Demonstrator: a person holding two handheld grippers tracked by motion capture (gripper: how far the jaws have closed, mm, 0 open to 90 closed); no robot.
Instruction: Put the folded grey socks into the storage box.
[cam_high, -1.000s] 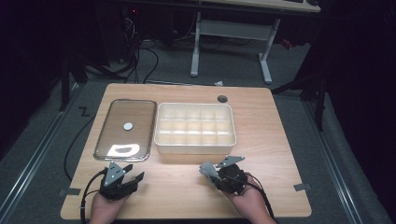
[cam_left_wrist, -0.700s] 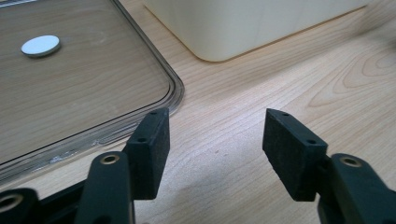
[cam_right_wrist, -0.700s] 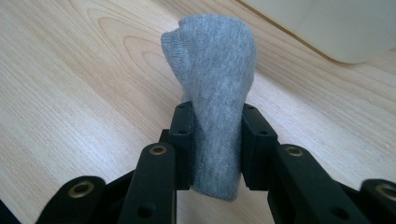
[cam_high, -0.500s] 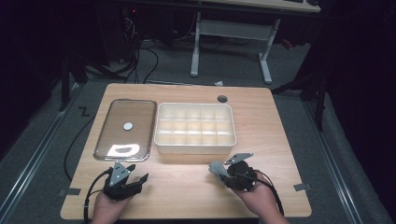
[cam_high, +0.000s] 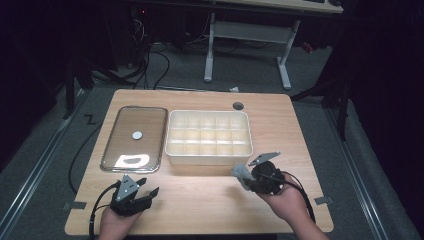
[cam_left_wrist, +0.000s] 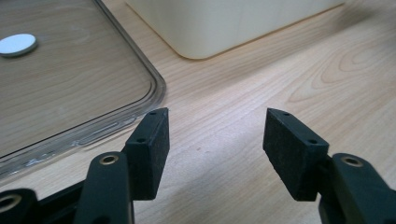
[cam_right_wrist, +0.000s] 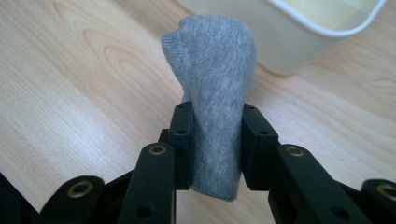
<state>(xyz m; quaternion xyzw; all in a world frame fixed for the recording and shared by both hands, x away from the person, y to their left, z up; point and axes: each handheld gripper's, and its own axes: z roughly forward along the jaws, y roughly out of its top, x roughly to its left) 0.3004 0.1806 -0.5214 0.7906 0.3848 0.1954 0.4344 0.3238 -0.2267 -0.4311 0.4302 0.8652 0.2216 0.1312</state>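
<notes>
My right gripper (cam_right_wrist: 217, 126) is shut on a rolled grey cloth (cam_right_wrist: 215, 70) that sticks up beyond its pads. In the high view the right gripper (cam_high: 248, 176) holds the grey cloth (cam_high: 241, 173) above the table, just in front of the cream divided box (cam_high: 209, 156). At the front left, my left gripper (cam_high: 148, 186) sits low over the wood. Its jaws (cam_left_wrist: 215, 135) stand open and have just been closing a little, with nothing between them.
A clear flat lid (cam_high: 125, 125) with a white disc (cam_high: 137, 134) lies left of the box, close to the left gripper's jaws. A round cable hole (cam_high: 238, 106) sits behind the box. Bare wood (cam_high: 200, 200) runs between the two hands.
The right gripper has risen and shifted to the right with the grey cloth in it. The left hand has stayed where it was.
</notes>
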